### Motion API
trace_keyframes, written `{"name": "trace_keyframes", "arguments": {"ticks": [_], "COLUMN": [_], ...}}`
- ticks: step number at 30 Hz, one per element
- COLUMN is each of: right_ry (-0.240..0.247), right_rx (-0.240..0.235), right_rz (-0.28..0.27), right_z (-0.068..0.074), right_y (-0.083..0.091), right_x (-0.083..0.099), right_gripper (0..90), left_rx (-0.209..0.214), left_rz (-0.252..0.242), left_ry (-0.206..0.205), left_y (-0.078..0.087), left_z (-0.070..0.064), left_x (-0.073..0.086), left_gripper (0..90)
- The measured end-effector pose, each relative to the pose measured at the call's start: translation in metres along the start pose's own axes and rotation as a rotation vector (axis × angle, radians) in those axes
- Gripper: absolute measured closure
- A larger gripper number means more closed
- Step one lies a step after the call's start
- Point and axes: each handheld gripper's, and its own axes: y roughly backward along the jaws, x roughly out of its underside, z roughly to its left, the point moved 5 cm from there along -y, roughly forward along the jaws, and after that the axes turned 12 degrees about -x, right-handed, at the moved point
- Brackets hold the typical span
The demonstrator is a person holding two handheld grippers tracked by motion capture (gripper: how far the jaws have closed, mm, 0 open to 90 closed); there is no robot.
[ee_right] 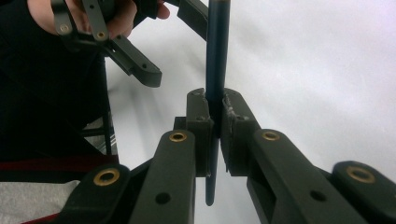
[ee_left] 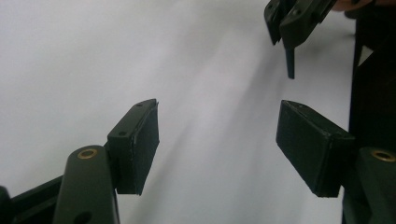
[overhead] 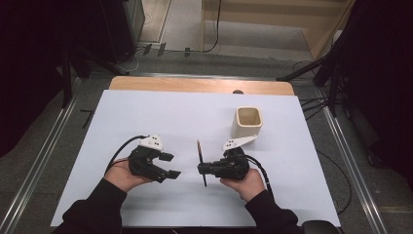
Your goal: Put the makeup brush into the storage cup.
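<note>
Pencil (ee_right: pixel 217 51), slim, dark blue, straight.

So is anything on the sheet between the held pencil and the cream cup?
Nothing visible. The right hand-held gripper clamps the pencil, and only bare white sheet lies between it and the cup.

Dim surroundings frame a brightly lit white table (overhead: pixel 146 117), with soft shadows and blurry close-up gripper views.
</note>
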Motion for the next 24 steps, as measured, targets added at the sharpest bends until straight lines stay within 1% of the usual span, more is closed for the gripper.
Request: {"name": "trace_keyframes", "arguments": {"ticks": [2, 4, 8, 11, 14, 17, 24], "right_ry": [0.000, 0.005, 0.004, 0.009, 0.010, 0.012, 0.022], "right_rx": [0.001, 0.008, 0.023, 0.034, 0.040, 0.049, 0.086], "right_rz": [-0.004, -0.004, -0.004, -0.006, -0.010, -0.016, -0.027], "right_z": [0.000, -0.001, -0.002, -0.003, -0.003, -0.003, -0.004], "right_y": [0.001, 0.002, 0.004, 0.006, 0.008, 0.010, 0.019], "right_x": [0.000, 0.000, -0.001, -0.002, -0.002, -0.003, -0.007], "right_gripper": [84.2, 84.2, 84.2, 84.2, 84.2, 84.2, 84.2], "left_rx": [-0.006, -0.019, -0.039, -0.050, -0.052, -0.049, -0.057], "left_rz": [0.009, 0.009, 0.014, 0.022, 0.023, 0.021, 0.026], "left_ry": [-0.013, -0.021, -0.049, -0.050, -0.053, -0.045, -0.042], "left_y": [0.000, 0.000, 0.002, 0.004, 0.006, 0.007, 0.009], "left_z": [0.000, -0.001, 0.000, 0.000, 0.000, -0.001, -0.001], "left_x": [0.001, 0.001, 0.004, 0.007, 0.009, 0.012, 0.016], "left_gripper": [30.7, 30.6, 30.3, 30.2, 30.1, 30.1, 29.8]}}
